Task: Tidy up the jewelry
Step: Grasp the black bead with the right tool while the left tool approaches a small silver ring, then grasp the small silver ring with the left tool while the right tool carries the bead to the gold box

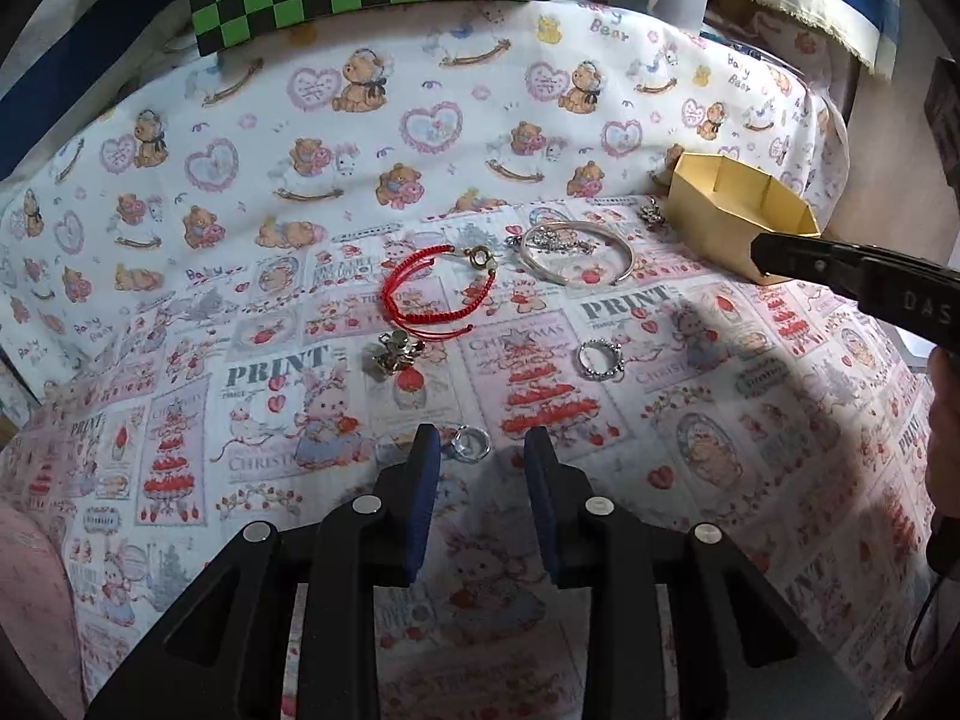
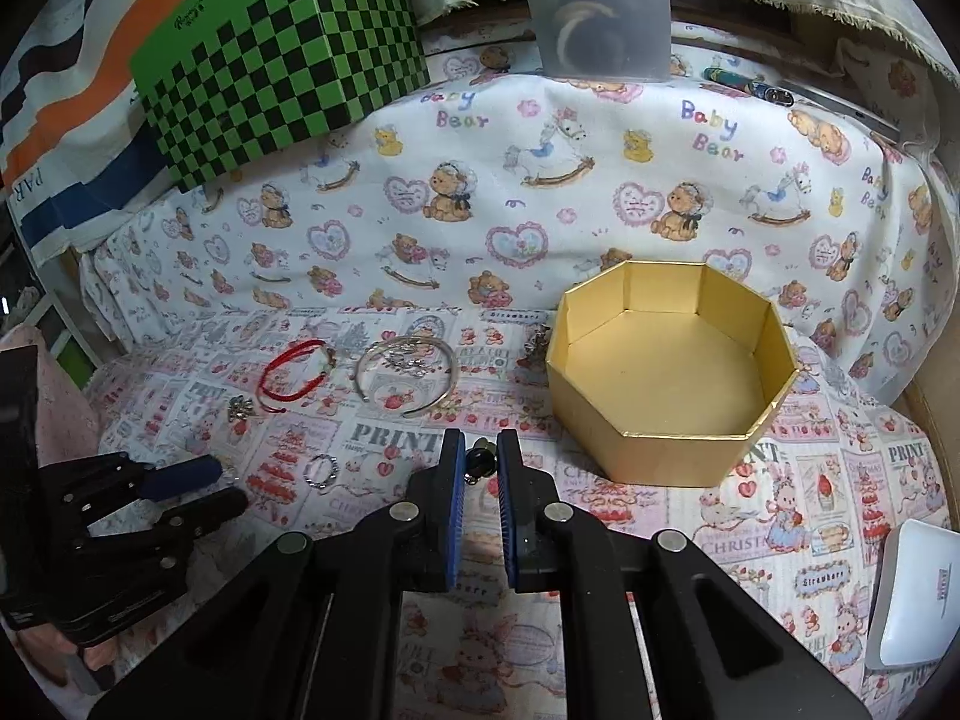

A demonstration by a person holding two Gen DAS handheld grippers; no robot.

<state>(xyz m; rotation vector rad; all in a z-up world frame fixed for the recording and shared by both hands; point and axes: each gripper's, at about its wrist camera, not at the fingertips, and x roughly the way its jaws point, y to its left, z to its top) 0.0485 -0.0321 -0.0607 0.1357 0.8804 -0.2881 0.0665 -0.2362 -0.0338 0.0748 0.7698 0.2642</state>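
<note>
An empty gold octagonal box [image 2: 672, 426] stands on the printed cloth; it also shows in the left wrist view [image 1: 708, 192]. Left of it lie a red cord bracelet [image 1: 441, 294], a silver bangle [image 1: 576, 252] around a small chain piece, a silver charm [image 1: 396, 354] and a crown ring [image 1: 600, 360]. My left gripper [image 1: 480, 450] is open low over the cloth, with a silver ring [image 1: 471, 441] between its fingertips. My right gripper [image 2: 481, 450] is narrowly shut on a small dark jewelry piece [image 2: 480, 459] just left of the box.
A green checkered box [image 2: 282, 60] and a translucent plastic container [image 2: 600, 12] stand at the back. A white tray [image 2: 912, 594] lies at the right edge. Pens [image 2: 744, 84] lie at the back right. A pink cloth [image 1: 30, 600] lies at the left.
</note>
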